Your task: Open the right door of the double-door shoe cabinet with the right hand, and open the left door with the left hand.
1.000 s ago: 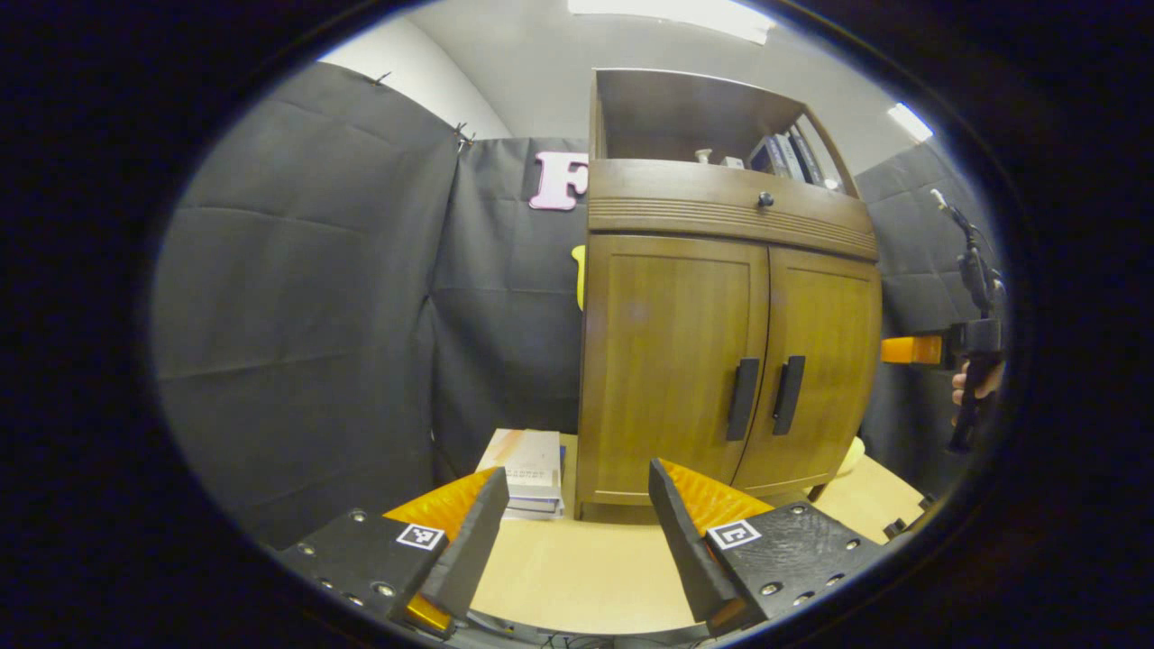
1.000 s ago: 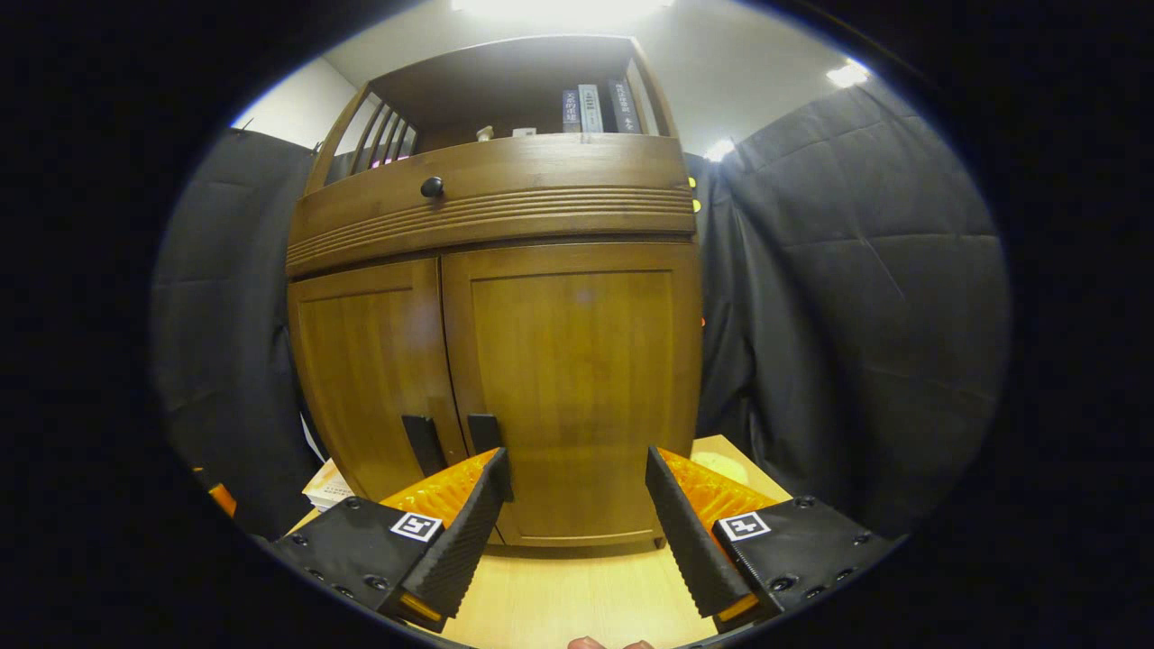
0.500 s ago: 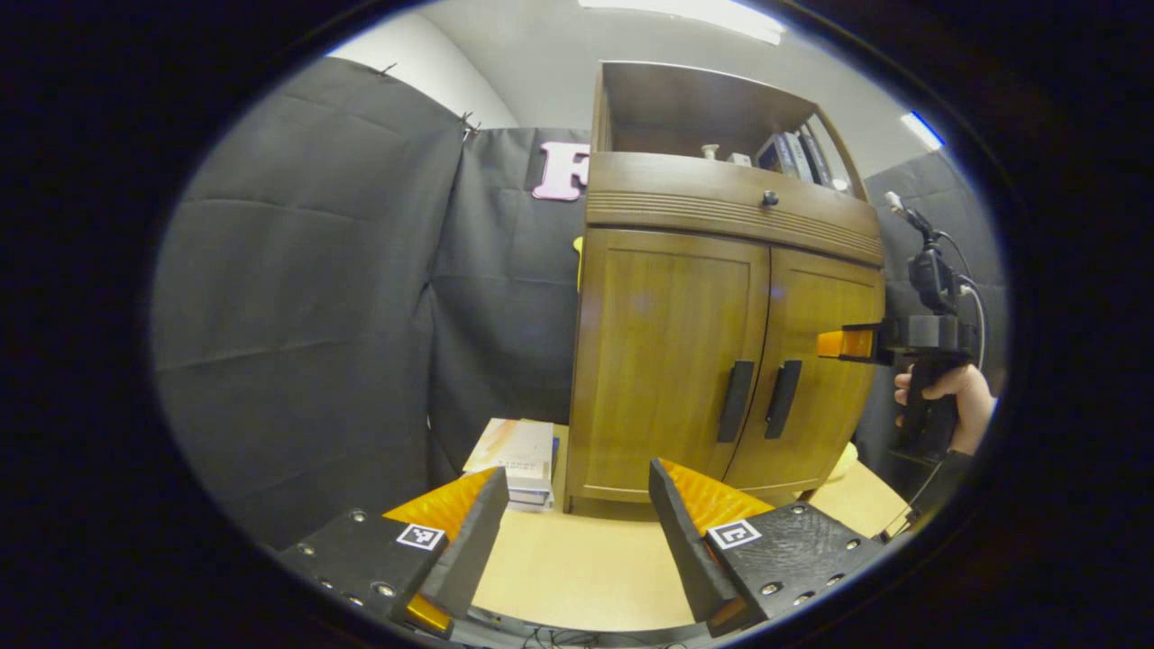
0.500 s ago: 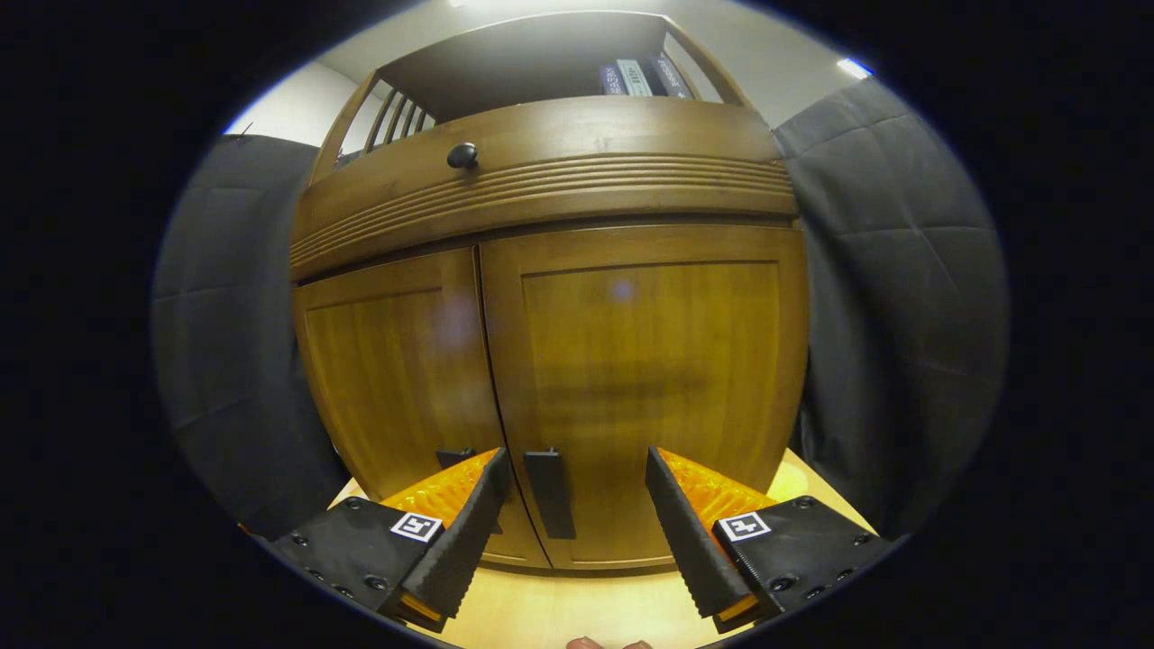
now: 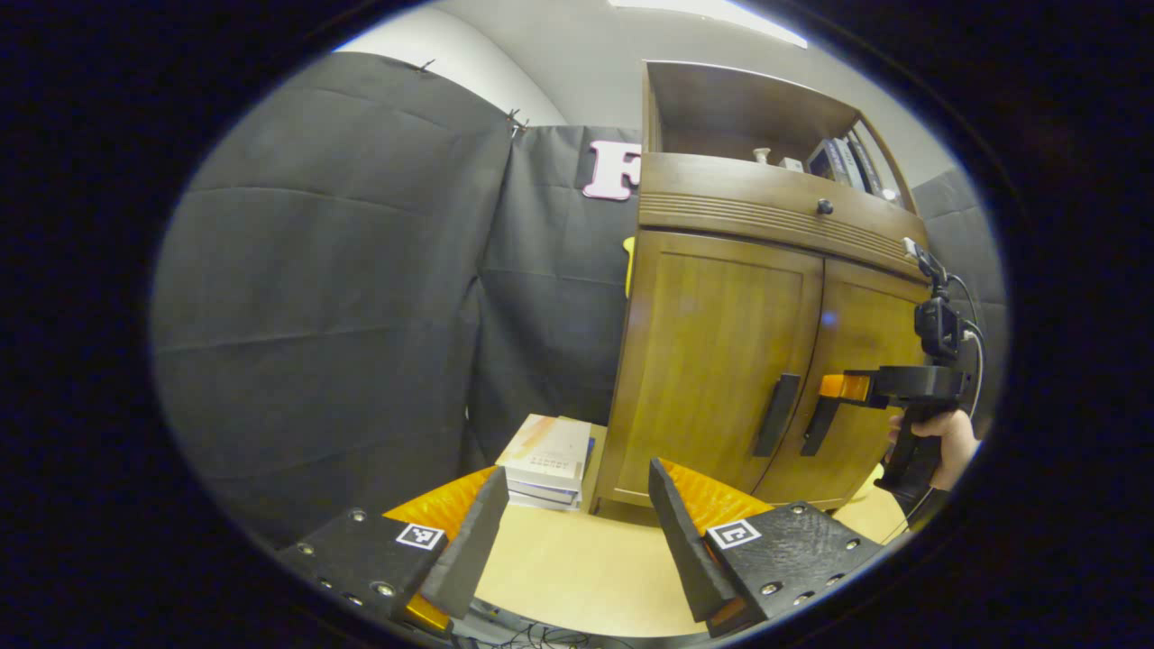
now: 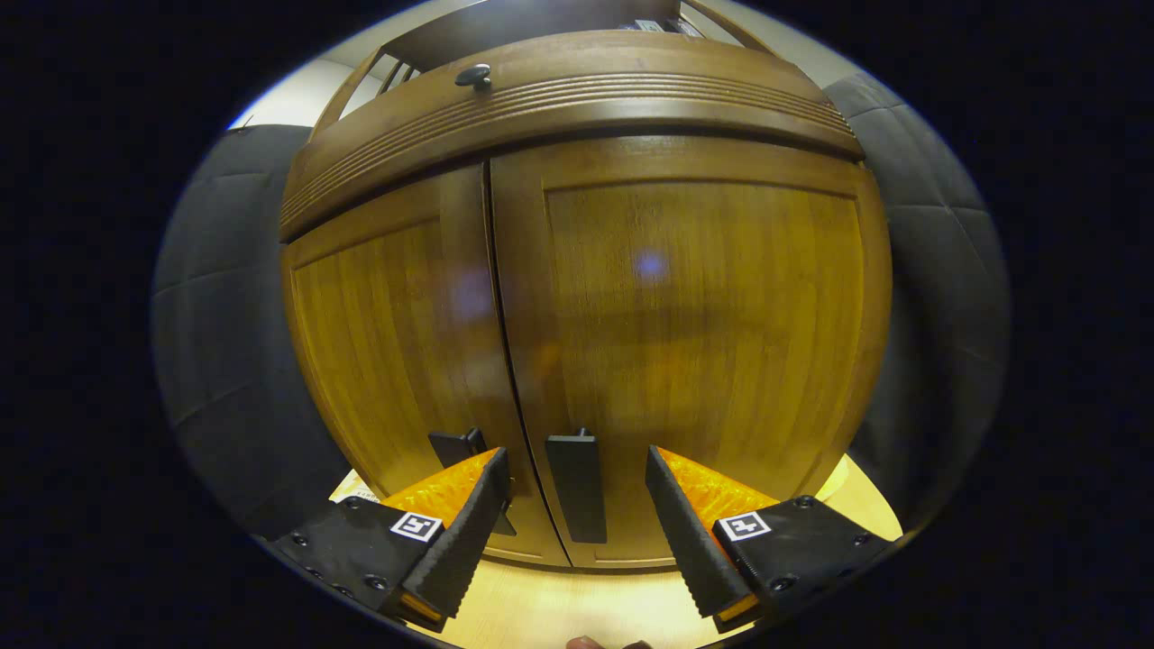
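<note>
My right gripper (image 6: 577, 505) spread wide, gripping nothing, right door handle (image 6: 577, 487) between fingers, untouched. Right door (image 6: 694, 324) and left door (image 5: 712, 361) both closed. My left gripper (image 5: 577, 532) wide apart, empty, over table (image 5: 577, 577), well back from cabinet (image 5: 766, 225).

No readable text. Square black-and-white coded markers sit on both tongs mounts, patterns only, no characters. Top book of the stack (image 5: 547, 460) on the bench (image 5: 577, 577) has a line of print on its cover, too small and blurred to make out. Spines of the books (image 5: 843, 162) on the shoe cabinet (image 5: 721, 361) upper shelf carry lettering, unreadable at this size. Doors, drawer front and knob (image 6: 473, 76) bear no marks or numbers.
</note>
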`<state>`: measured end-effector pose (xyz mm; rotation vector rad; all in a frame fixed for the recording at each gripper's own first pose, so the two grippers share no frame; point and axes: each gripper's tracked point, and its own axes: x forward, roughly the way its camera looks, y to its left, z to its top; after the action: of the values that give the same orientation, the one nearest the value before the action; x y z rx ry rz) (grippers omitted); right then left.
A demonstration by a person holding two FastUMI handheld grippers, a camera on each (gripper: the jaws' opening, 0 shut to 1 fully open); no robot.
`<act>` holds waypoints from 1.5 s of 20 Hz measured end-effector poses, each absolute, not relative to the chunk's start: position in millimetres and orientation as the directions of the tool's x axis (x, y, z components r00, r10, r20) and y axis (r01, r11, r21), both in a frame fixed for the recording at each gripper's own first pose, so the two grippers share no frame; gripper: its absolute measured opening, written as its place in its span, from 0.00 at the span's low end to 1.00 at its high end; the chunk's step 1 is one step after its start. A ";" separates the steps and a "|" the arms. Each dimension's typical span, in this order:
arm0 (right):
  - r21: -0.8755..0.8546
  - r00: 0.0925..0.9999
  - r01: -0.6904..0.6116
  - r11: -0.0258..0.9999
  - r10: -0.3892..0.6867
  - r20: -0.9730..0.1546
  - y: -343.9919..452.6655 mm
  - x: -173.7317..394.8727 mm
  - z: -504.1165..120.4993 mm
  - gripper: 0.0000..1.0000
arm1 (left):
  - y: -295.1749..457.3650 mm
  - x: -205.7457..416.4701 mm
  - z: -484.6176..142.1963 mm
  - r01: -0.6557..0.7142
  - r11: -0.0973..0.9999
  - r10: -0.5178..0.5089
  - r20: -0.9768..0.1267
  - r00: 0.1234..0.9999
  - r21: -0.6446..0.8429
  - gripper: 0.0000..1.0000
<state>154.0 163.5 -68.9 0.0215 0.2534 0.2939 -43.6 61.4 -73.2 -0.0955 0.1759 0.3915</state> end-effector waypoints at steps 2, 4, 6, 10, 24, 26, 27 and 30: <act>0.041 0.923 -0.284 0.958 0.284 -0.259 167.1 162.3 -77.9 0.93 | 62.1 -48.6 -70.2 -0.416 0.908 0.401 -0.187 0.896 -0.045 0.89; 0.035 0.916 -0.299 0.954 0.297 -0.269 171.9 166.3 -85.0 0.93 | 58.8 -55.1 -67.3 -0.438 0.898 0.424 -0.192 0.885 -0.036 0.89; 0.020 0.918 -0.296 0.955 0.290 -0.272 172.6 169.1 -88.5 0.93 | 55.5 -59.5 -68.7 -0.456 0.890 0.441 -0.206 0.873 -0.028 0.89; 0.007 0.914 -0.297 0.955 0.287 -0.288 170.8 174.0 -100.5 0.93 | 48.4 -57.3 -72.0 -0.479 0.878 0.463 -0.221 0.858 -0.019 0.89; 0.022 0.888 -0.364 0.931 0.354 -0.294 175.8 185.4 -106.6 0.25 | 15.4 -60.2 -70.7 -0.471 0.882 0.463 -0.223 0.858 0.019 0.89; 0.038 0.882 -0.382 0.923 0.376 -0.285 176.0 184.1 -105.3 0.21 | 14.4 -61.4 -68.5 -0.465 0.885 0.460 -0.222 0.860 0.034 0.89; 0.051 0.880 -0.386 0.921 0.384 -0.280 177.0 183.9 -104.3 0.21 | 13.6 -63.2 -67.8 -0.458 0.888 0.454 -0.224 0.862 0.035 0.89; 0.031 0.882 -0.387 0.921 0.380 -0.277 175.1 180.4 -102.0 0.20 | 11.4 -67.9 -67.3 -0.443 0.896 0.436 -0.223 0.872 0.018 0.90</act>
<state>180.4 175.1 -102.0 -0.0256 0.2829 0.3997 -67.9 11.4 -67.3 -0.0342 0.2245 0.4593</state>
